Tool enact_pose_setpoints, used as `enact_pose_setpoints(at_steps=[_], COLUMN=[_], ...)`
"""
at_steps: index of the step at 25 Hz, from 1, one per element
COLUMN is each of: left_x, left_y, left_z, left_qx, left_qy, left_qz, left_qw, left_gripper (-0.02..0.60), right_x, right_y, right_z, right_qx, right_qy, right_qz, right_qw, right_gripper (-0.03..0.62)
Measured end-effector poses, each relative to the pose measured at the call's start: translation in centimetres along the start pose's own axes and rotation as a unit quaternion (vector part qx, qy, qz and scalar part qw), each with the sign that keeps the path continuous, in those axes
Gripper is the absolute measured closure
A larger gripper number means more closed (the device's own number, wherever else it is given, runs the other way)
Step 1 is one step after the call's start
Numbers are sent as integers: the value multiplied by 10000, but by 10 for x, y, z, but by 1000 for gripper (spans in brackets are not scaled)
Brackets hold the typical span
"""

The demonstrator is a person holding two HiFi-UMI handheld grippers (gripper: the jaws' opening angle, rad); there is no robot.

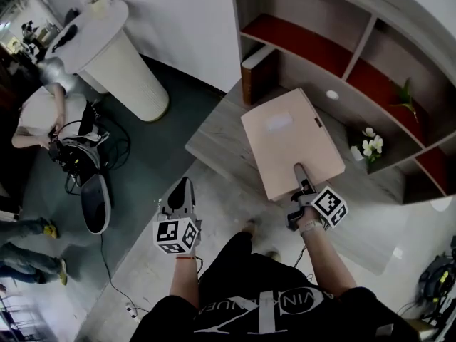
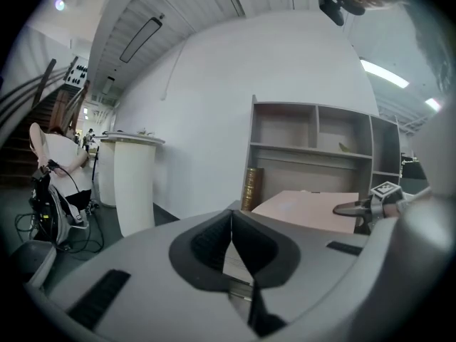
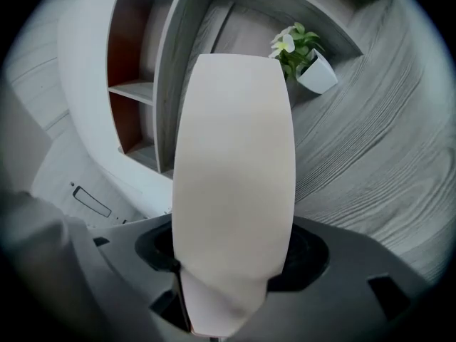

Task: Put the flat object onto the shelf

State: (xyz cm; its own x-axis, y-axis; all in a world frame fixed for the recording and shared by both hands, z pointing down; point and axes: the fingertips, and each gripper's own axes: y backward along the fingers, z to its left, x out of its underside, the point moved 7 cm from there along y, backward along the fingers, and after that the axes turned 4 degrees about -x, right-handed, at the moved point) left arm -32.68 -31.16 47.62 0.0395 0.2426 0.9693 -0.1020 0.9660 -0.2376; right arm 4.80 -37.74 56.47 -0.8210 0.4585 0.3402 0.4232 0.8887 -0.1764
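Fingers point(image 1: 301, 178) of my right gripper point(image 1: 300, 171) pinch the flat object point(image 1: 288, 137) by its near edge, out toward the shelf point(image 1: 356, 57) (left gripper point(image 1: 183, 185) idle, jaws together), so only setting it down is left.

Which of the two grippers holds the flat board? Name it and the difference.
The right gripper: its fingers clamp the near edge of the pink flat board. The left gripper hangs apart from it, fingers shut on nothing.
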Motion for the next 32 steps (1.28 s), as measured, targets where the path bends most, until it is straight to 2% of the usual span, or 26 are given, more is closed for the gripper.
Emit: enact_pose_setpoints(at_steps=[9, 14, 17, 24, 28, 32], left_x=[10, 13, 14, 20, 21, 22], left_y=[-18, -18, -17, -15, -12, -6], left_z=[-7, -6, -5, -10, -11, -12], left_qx=[191, 183, 144, 180, 203, 194], left_qy=[140, 196, 225, 298, 344, 390], left_qz=[111, 151, 172, 183, 174, 138], left_qw=[9997, 9995, 9995, 9992, 9991, 9990], left_gripper=[577, 575, 575, 575, 575, 575], right_x=[-2, 5, 10, 21, 26, 31], right_y=[-27, -26, -27, -25, -19, -12], right_z=[-8, -16, -15, -5, -1, 2], right_qx=[360, 660, 701, 681, 745, 817], right_qy=[-565, -1179, -1323, -1573, -1900, -2241], right_qz=[234, 500, 736, 1279, 1405, 1418], right_qw=[9975, 9896, 9860, 9769, 9688, 9607], right_gripper=[260, 219, 199, 119, 56, 28])
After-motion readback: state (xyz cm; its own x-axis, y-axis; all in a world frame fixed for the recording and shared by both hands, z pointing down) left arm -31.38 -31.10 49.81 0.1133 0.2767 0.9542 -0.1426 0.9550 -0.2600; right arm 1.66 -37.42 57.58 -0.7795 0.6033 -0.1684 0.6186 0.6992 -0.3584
